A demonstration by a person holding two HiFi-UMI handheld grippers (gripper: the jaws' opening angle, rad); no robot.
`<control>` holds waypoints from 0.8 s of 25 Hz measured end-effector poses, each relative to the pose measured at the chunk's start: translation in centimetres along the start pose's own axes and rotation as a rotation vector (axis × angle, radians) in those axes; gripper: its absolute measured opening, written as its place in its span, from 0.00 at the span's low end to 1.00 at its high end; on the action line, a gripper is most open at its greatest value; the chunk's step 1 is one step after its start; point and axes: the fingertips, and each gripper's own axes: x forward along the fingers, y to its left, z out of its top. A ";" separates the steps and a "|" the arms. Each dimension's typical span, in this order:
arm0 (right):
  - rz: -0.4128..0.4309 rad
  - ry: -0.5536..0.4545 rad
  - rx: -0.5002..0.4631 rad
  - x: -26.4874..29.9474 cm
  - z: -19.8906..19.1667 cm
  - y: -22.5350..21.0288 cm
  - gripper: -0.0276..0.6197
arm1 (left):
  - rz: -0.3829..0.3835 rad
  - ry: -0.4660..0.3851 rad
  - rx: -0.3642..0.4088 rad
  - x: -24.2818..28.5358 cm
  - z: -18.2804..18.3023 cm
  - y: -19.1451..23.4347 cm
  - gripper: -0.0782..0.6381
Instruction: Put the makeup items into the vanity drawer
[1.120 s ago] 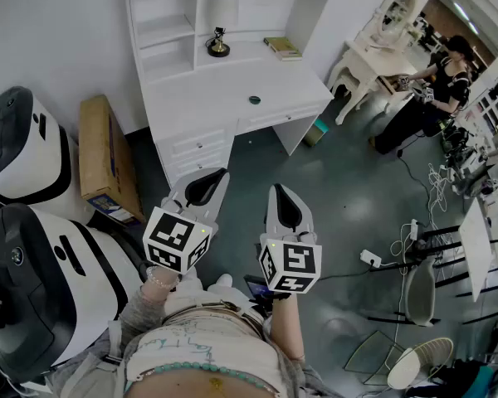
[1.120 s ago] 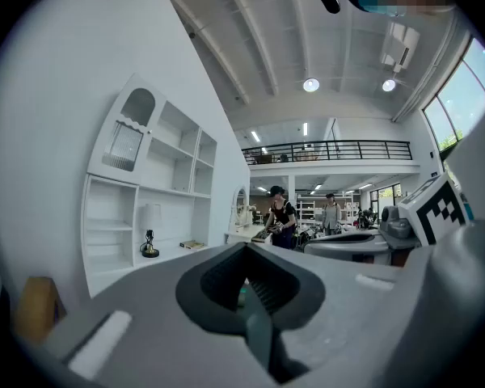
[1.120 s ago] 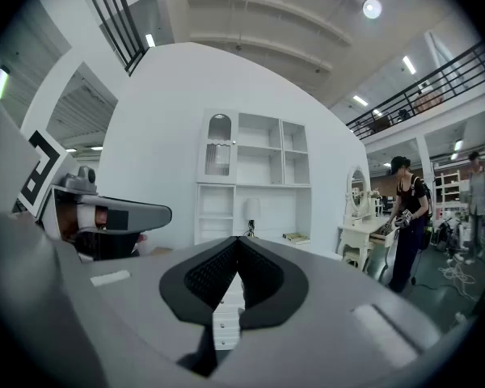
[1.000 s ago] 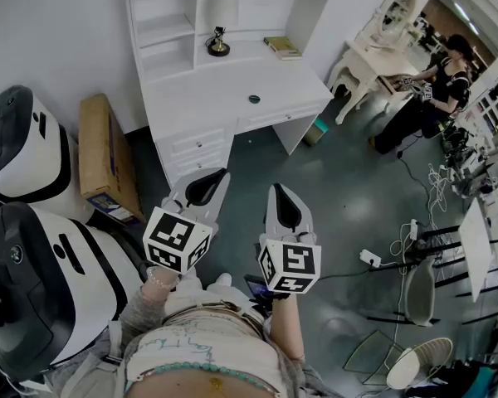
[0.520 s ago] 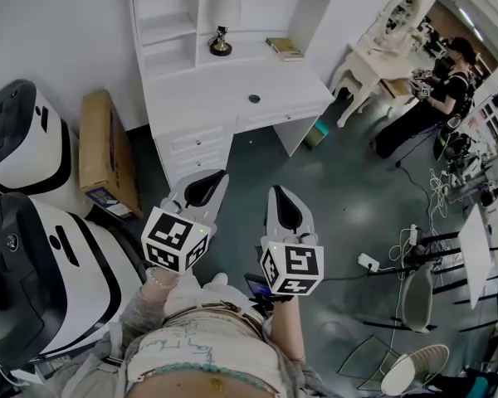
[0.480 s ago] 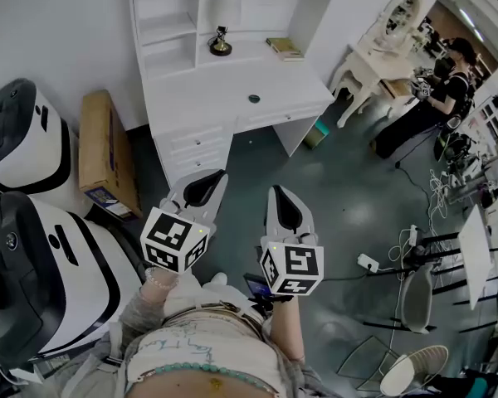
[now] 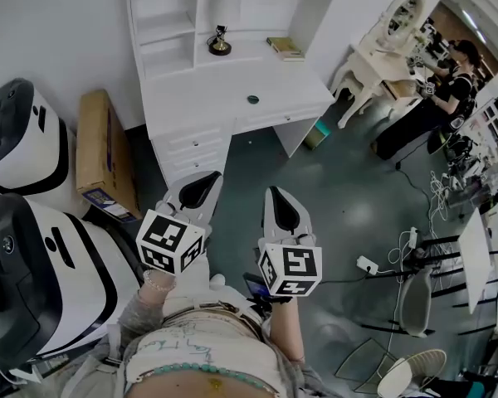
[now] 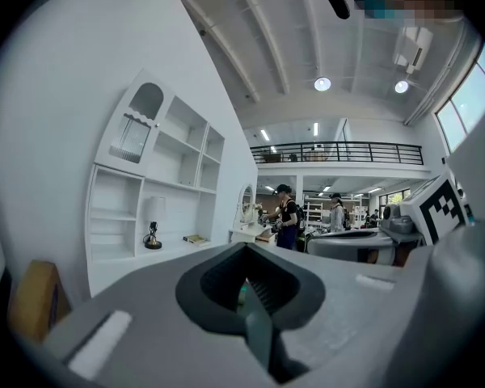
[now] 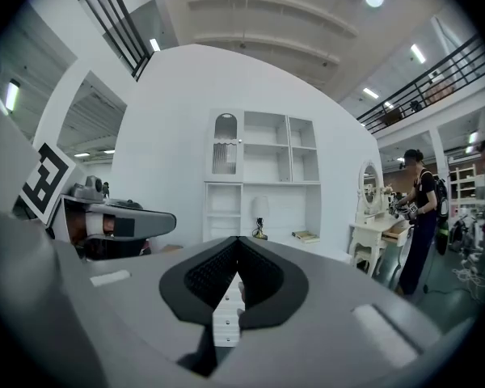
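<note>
Head view: the left gripper (image 7: 206,177) and right gripper (image 7: 275,191) have barely moved, held at the person's waist, well apart from the mirrored vanity (image 7: 373,56) at upper right. Left gripper view: jaws together, empty. Right gripper view: jaws likewise closed on nothing; the makeup items are too small to see, so the task seems unstarted.

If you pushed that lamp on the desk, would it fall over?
Probably, yes. The lamp is tall, with a thin stem and a wide shade above a small round base, so a push up high would likely tip it. It looks light for its size. The shade might dent or crack if it fell.
</note>
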 end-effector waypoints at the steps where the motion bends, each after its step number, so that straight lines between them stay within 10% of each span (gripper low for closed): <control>1: 0.003 0.002 0.006 0.4 0.0 -0.1 0.09 | -0.002 0.003 0.000 0.3 -0.1 0.2 0.11; 20: -0.027 0.011 0.025 9.1 1.0 -3.1 0.09 | -0.110 0.009 0.000 9.9 1.4 5.1 0.11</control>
